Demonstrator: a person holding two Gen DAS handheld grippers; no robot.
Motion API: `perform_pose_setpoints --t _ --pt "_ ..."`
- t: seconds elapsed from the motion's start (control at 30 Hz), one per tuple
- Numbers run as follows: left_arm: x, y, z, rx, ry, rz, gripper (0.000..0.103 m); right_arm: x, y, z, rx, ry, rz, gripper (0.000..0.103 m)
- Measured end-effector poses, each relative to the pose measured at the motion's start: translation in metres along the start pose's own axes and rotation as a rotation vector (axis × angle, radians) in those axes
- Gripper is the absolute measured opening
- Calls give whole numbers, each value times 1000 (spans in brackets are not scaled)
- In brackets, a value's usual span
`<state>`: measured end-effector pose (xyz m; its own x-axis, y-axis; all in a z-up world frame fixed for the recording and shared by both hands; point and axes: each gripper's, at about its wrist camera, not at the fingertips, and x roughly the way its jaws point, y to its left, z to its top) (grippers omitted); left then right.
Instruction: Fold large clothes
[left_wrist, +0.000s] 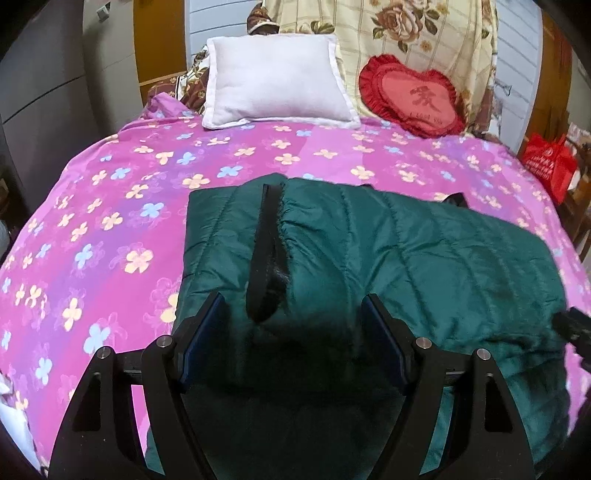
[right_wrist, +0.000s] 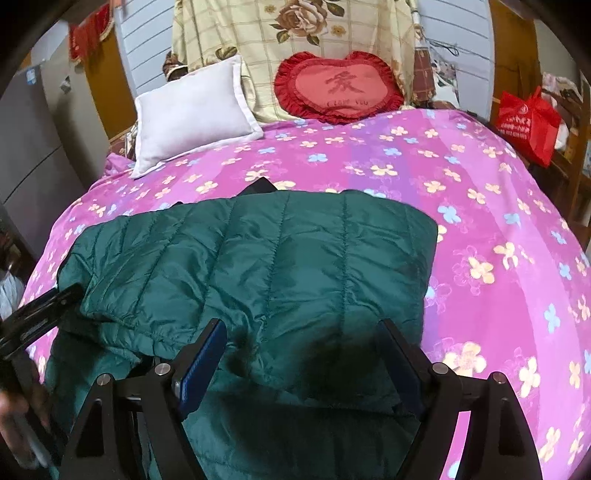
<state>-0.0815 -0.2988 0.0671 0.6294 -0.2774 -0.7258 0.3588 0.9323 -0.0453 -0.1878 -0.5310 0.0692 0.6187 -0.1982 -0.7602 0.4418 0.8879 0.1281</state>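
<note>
A dark green quilted jacket (left_wrist: 406, 251) lay folded across the near half of my bed, on the pink flowered bedspread (left_wrist: 110, 206). My left gripper (left_wrist: 293, 314) hung over the jacket's near-left part with its fingers spread wide, closing on nothing; a black zipper band (left_wrist: 264, 251) ran up the cloth just ahead of it. My right gripper (right_wrist: 303, 339) hovered over the jacket's (right_wrist: 258, 258) near edge, its fingers likewise spread apart and empty, the padded blue inner face of one finger (right_wrist: 205, 354) showing. From the right wrist view, the left gripper's black body appeared at the jacket's left end. At the head of the bed, a white pillow (left_wrist: 275, 77) and a red heart-shaped cushion (left_wrist: 415, 96) leaned near a cream rose-print quilt (left_wrist: 406, 29). A red bag (right_wrist: 528, 123) stood off to the right of the bed.
</note>
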Motion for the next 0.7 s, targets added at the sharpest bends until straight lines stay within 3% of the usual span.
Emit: perform_pose_setpoints --t 0.13,0.23,0.4,0.57,0.7 --pt "-9 -8 -2 3 -10 -35 76 2 19 3 -1 -16 35 80" --pt "-1 -17 -6 25 12 -16 76 10 41 8 -39 -13 39 80" --pt "18 -19 -14 44 59 5 78 48 65 3 -125 56 -49 82" --pt "21 -13 -14 18 68 -17 79 38 57 4 -126 56 -22 83" --pt "22 -14 -15 20 63 -14 79 7 33 -1 -86 -9 -21 83"
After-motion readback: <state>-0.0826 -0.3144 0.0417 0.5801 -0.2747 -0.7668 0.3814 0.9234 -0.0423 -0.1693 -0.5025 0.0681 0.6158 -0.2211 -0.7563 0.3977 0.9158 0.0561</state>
